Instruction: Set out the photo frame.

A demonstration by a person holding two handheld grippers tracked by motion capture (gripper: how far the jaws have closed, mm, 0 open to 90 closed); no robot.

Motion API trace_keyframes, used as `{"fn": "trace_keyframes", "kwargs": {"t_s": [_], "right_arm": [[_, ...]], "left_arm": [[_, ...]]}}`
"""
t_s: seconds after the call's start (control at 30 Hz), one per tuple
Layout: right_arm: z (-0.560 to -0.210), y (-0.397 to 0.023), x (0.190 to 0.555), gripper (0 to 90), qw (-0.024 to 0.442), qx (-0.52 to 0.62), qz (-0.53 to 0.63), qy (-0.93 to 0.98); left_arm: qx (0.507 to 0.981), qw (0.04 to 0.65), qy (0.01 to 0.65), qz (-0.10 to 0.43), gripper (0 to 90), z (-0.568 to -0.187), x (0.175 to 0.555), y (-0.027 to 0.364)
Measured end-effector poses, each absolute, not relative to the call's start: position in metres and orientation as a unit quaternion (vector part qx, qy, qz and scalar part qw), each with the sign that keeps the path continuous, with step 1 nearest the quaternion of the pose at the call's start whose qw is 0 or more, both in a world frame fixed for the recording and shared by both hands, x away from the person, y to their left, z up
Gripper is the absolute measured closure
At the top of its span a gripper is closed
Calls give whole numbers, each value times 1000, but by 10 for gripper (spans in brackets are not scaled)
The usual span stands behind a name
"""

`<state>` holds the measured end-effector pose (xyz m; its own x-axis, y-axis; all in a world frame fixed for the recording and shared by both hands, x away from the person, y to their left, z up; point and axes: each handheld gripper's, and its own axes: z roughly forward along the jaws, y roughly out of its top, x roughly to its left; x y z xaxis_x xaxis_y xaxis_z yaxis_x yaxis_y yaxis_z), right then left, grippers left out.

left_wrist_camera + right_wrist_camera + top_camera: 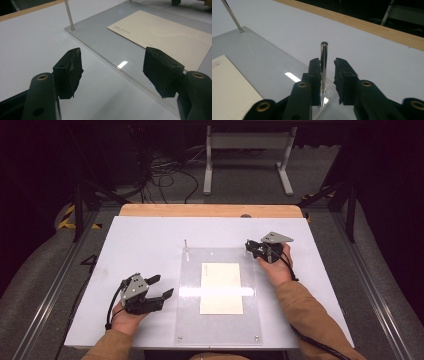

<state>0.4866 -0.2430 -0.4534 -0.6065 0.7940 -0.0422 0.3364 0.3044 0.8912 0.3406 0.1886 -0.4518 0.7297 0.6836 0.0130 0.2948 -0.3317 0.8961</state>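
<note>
The small print on the card [160,35] is too tiny to read, and the card's far corner is cut off by the picture's edge in the left gripper view. The top of the thin pin [69,15] at the clear sheet's [100,42] corner is cut off there too. In the right gripper view, the bottom of the shiny metal pin [323,67] is hidden behind the black jaws. Whether the right gripper [327,72] presses on that pin cannot be told. Dark blurry cables [165,172] lie behind the table [145,245].

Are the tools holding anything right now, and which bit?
The right tool has a metal pin between its jaws, around its middle, but a gap shows, so no firm hold. The left tool is open, holding nothing.
</note>
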Motion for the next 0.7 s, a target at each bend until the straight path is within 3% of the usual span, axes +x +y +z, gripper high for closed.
{"fn": "trace_keyframes", "kwargs": {"t_s": [0.07, 0.3, 0.7], "right_arm": [[-453, -240, 487, 844, 248, 367, 455, 773], [-449, -237, 494, 806, 247, 361, 454, 776], [-444, -229, 500, 853, 234, 395, 437, 774]], "left_arm": [[792, 488, 308, 200, 317, -452, 341, 189], [791, 489, 310, 199, 317, -452, 341, 190], [791, 489, 307, 201, 318, -451, 340, 189]]}}
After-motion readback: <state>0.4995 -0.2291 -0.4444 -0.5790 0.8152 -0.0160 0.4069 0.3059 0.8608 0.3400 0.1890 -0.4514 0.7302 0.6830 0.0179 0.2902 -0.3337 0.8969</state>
